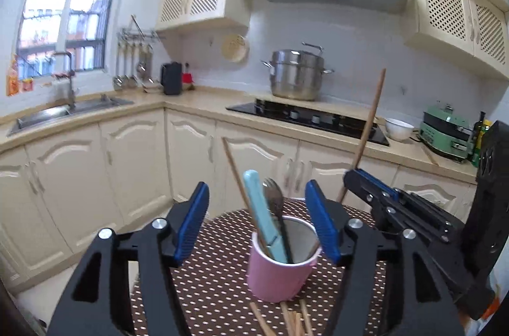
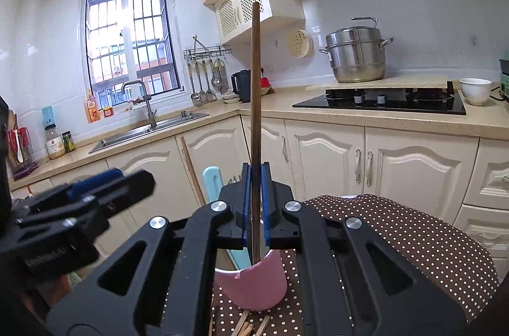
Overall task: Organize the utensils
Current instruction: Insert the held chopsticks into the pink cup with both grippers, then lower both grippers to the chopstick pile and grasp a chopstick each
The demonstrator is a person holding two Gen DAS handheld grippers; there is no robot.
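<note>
Loose chopsticks (image 1: 288,320) lie nearest you on the dotted tablecloth (image 1: 206,272), just in front of the pink cup (image 1: 280,275). That cup already holds a light blue handle (image 1: 261,215), a metal spoon (image 1: 275,202) and one wooden chopstick (image 1: 237,174). Your left gripper (image 1: 257,224) stands with its jaws apart on either side of the cup's contents, gripping nothing. Your right gripper (image 2: 255,202) is clamped on a dark chopstick (image 2: 255,81) held almost upright, its lower end at the cup's rim; whether the tip is already inside is hard to tell. To finish this step well, keep the stick vertical, bring its tip clearly past the rim before releasing, and let go gently so the cup does not tip. Keep your left gripper off the handles while you lower.
</note>
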